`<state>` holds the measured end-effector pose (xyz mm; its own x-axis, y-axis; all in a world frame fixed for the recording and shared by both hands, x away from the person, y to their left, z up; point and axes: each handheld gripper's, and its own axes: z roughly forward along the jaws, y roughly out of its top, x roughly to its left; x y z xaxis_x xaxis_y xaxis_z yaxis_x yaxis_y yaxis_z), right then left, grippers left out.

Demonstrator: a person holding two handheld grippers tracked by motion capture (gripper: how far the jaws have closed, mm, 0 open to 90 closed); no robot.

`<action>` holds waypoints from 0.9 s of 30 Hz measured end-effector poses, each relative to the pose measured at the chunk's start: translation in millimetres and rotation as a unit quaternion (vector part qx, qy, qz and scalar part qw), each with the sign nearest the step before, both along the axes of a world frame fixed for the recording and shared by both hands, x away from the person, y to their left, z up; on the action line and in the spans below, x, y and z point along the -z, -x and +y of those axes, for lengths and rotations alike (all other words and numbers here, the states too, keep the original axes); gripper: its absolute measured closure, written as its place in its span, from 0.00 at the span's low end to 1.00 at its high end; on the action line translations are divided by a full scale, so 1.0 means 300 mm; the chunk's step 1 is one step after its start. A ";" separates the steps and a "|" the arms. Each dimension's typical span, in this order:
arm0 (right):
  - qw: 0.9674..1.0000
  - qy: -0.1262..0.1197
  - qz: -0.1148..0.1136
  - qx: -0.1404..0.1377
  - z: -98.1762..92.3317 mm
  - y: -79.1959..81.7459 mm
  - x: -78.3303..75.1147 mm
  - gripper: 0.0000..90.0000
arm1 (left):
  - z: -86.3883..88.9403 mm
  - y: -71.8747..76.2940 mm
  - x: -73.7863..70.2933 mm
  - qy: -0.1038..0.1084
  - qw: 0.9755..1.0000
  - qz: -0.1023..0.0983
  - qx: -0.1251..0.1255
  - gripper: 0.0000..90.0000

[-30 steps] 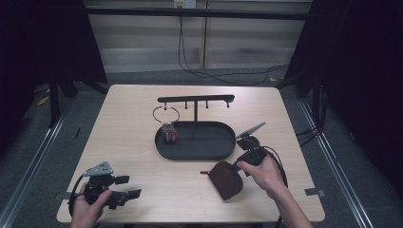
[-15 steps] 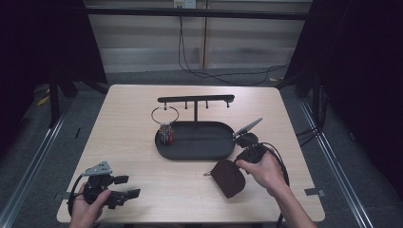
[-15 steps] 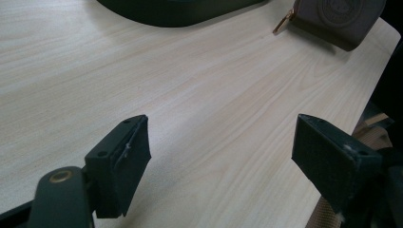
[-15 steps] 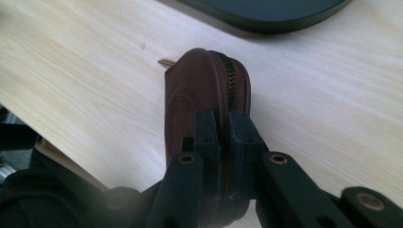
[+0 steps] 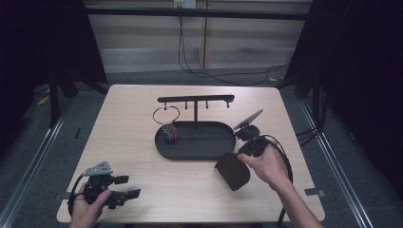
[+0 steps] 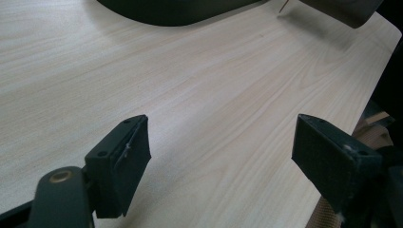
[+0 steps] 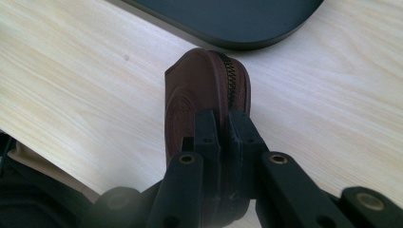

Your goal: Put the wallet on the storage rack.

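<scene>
Since the earlier high view, the right hand-held gripper has carried the brown pouch up off the desk and nearer the black tray; the left hand-held gripper has kept its place.

Item 1, brown pouch: rounded, flat-sided case, leather-like, with concentric rings pressed into its face and a dark metal zip along the curved edge. Held on edge, clamped across its thin width by the right hand-held gripper's jaws, which are closed tight on it. Position: just off the tray's near right rim, apparently clear of the desk. Gripping the narrow side likely keeps the zip edge free.

Item 2, black tray: oval, matt, shallow rim, bearing a T-shaped hanger bar with small pegs, seemingly for hanging things. A wire ring and a small dark reddish trinket sit at its left end.

Item 3, left hand-held gripper: jaws spread wide, nothing between them, idle over the near left corner of the desk.

Item 4, desk: pale wood grain, smooth, rounded corners.
</scene>
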<state>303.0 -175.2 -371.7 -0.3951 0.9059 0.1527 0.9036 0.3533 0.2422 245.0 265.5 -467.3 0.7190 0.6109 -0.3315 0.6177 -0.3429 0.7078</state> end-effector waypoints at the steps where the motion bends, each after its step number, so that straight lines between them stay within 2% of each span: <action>1: 1.000 0.001 -0.001 0.001 -0.001 -0.001 -0.004 0.93 | 0.000 0.000 0.000 0.000 1.000 0.000 0.001 0.22; 6: 1.000 0.020 -0.006 -0.001 0.007 -0.001 -0.022 0.93 | 0.001 0.000 -0.001 0.000 1.000 -0.001 0.000 0.22; 27: 0.999 0.025 -0.028 0.027 -0.009 -0.042 -0.122 0.93 | 0.000 0.001 -0.001 0.002 1.000 0.000 0.002 0.22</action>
